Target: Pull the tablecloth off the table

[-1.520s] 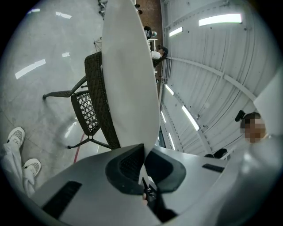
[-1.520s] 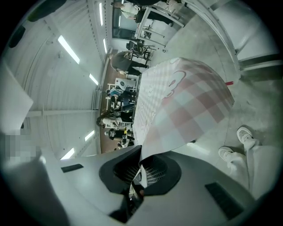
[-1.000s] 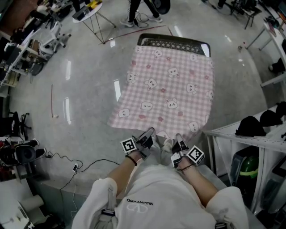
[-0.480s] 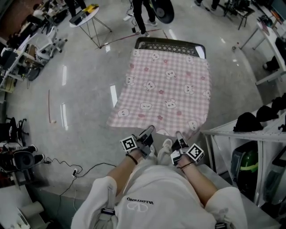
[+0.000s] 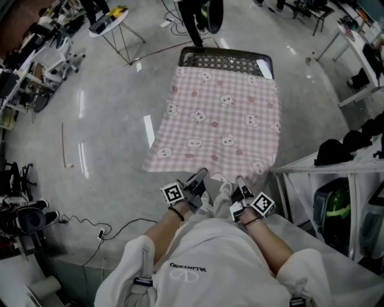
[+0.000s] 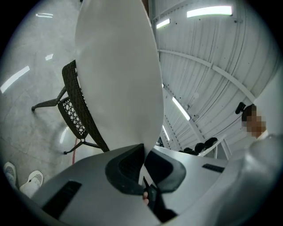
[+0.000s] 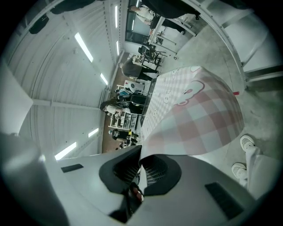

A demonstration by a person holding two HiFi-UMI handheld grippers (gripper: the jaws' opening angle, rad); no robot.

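Since a second ago the cloth (image 5: 222,120) has slid slightly nearer, baring a bit more of the dark woven worktop (image 5: 225,58) at top centre of the head view. The legs (image 5: 195,18) at the top edge have stepped right.

Pink-checked and printed with bears, the cloth covers most of the worktop and stretches down toward lower centre, where its near edge meets both tongs. The left tongs (image 5: 201,175) are pressed together on that edge — the cloth's pale underside fills the upper middle of the left gripper view. The right tongs (image 5: 239,181) pinch the same edge just beside them (the checked side shows in their view). White shoes (image 5: 217,201) stand between the two on the grey floor (image 5: 108,120).
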